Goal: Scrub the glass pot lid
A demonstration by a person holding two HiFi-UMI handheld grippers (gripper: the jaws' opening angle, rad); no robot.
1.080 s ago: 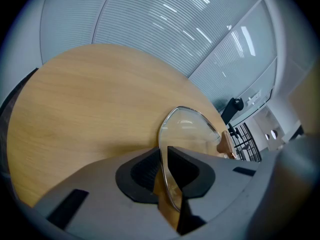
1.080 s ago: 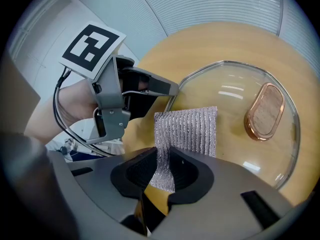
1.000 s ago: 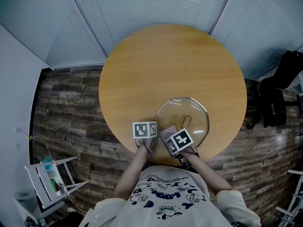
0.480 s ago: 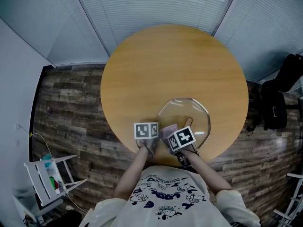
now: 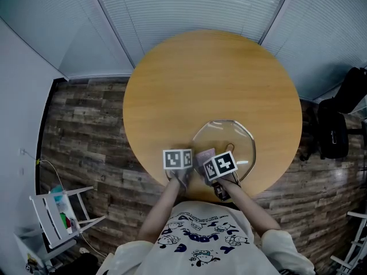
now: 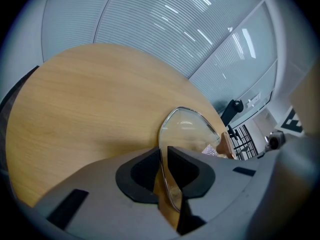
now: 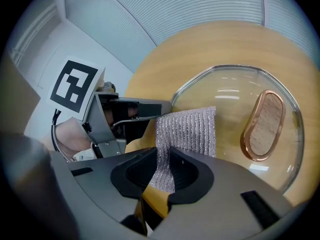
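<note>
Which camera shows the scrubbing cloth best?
The right gripper view: the cloth sits mid-frame, clamped in the right gripper, over the lid. The head view shows only a small patch; the left gripper view, a sliver past the lid.

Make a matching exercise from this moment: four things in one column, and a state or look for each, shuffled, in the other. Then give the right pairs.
Things
1. left tongs
2. right tongs
3. lid handle
4. table

States
A. oval, with a copper-coloured rim
B. shut on the glass pot lid at its edge
C. round, light wood
D. shut on the silvery scrub cloth

Pairs: 1-B, 2-D, 3-A, 4-C
</note>
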